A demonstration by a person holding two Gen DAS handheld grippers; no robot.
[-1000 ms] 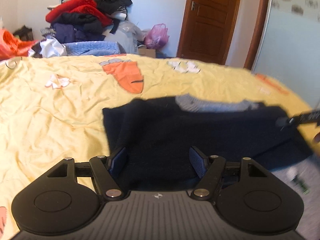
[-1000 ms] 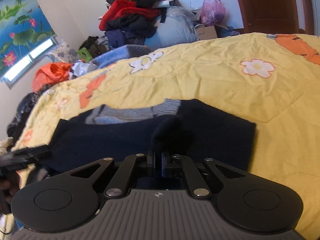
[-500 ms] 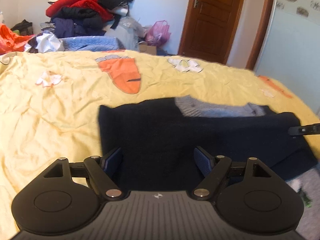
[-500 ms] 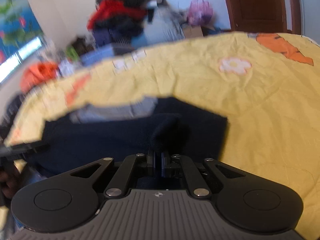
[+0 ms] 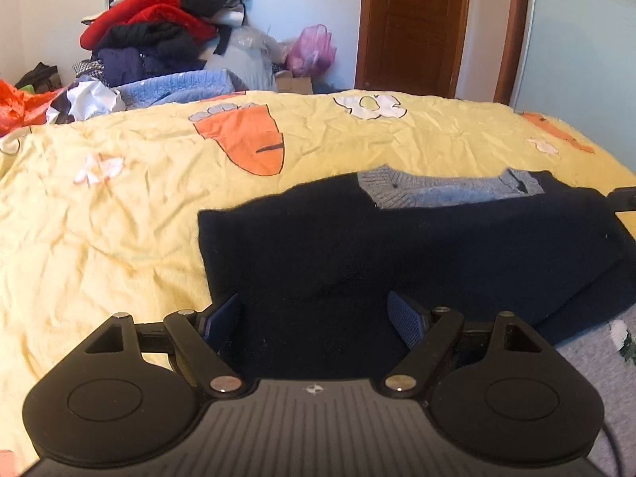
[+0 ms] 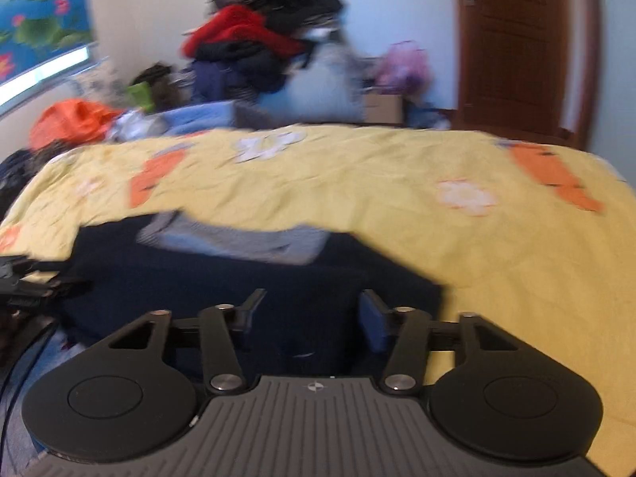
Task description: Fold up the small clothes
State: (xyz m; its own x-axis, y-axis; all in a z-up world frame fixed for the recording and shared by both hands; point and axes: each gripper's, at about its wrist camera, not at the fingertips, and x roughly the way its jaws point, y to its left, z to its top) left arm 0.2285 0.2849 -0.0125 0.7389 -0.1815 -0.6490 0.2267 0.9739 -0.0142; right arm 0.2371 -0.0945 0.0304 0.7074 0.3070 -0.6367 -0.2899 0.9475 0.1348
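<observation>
A dark navy sweater (image 5: 417, 254) is laid flat on the yellow quilt (image 5: 119, 206), folded over so the grey-blue knit collar (image 5: 445, 190) is seen along its far edge. The left gripper (image 5: 318, 318) is held right over the sweater's near edge with its fingers spread wide, nothing pinched between the blue pads (image 5: 405, 318). The sweater's left corner is found just ahead and to the left of that gripper, and the rest of the fabric runs off ahead and to the right.

The right gripper (image 6: 310, 314) is spread apart too, with the navy fabric seen between and just ahead of its fingers; whether the fingers are touching the cloth can't be told, since that view is pretty blurred. From that side the collar (image 6: 238, 238) is ahead and slightly left, and the sweater's right edge sits just to the right of the gripper.

Far ahead of both, a clothes pile (image 5: 159, 31) is stacked against the wall, with a pink bag (image 5: 312, 49) and a wooden door (image 5: 413, 24) to its right.
</observation>
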